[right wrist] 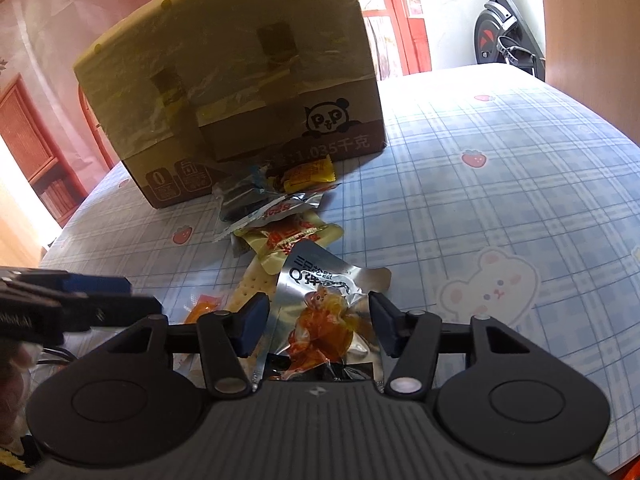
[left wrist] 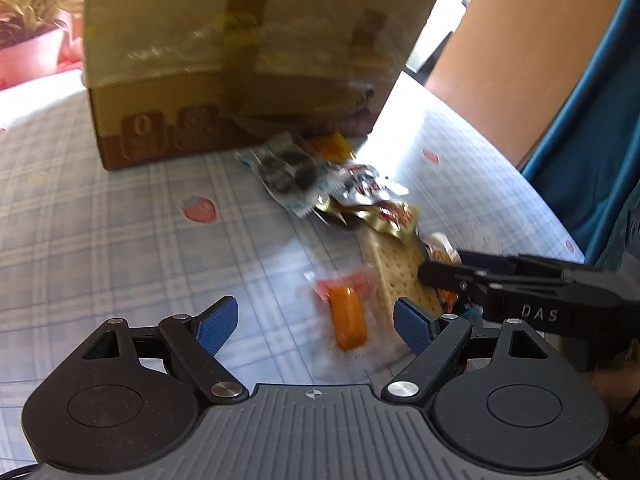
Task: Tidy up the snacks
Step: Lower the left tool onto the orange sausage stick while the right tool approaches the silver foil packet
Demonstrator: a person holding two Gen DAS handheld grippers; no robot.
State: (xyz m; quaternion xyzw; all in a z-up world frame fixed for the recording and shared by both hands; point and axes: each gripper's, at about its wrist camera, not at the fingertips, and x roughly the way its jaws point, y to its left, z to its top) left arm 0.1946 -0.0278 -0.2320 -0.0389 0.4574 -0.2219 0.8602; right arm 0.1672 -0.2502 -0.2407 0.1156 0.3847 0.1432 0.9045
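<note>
Stock on the checked tablecloth, listed left to right as I see it from my two wrist views.

1. Cardboard box, far left and back, standing with its taped flaps up. I judge it the destination for the snacks, which trail out from its foot.
2. Left gripper: jaws wide apart, nothing between the pads. It hangs above item 3, tilted down toward it, so I take that as my next pick.
3. Orange sweet in a clear wrapper, flat on the cloth, between and just ahead of the left fingers, nearer the right one. Not touched.
4. Cracker, lying lengthwise just beside the sweet, partly under other packets.
5. Loose heap running back to the box: dark biscuits in clear wrap, a gold packet, a small yellow packet touching the box.
6. Silver packet with an orange snack, lying between the right fingers.
7. Right gripper: jaws partly closed around the silver packet; pads stand at its crinkled edges, but I cannot tell whether they press on it.
</note>
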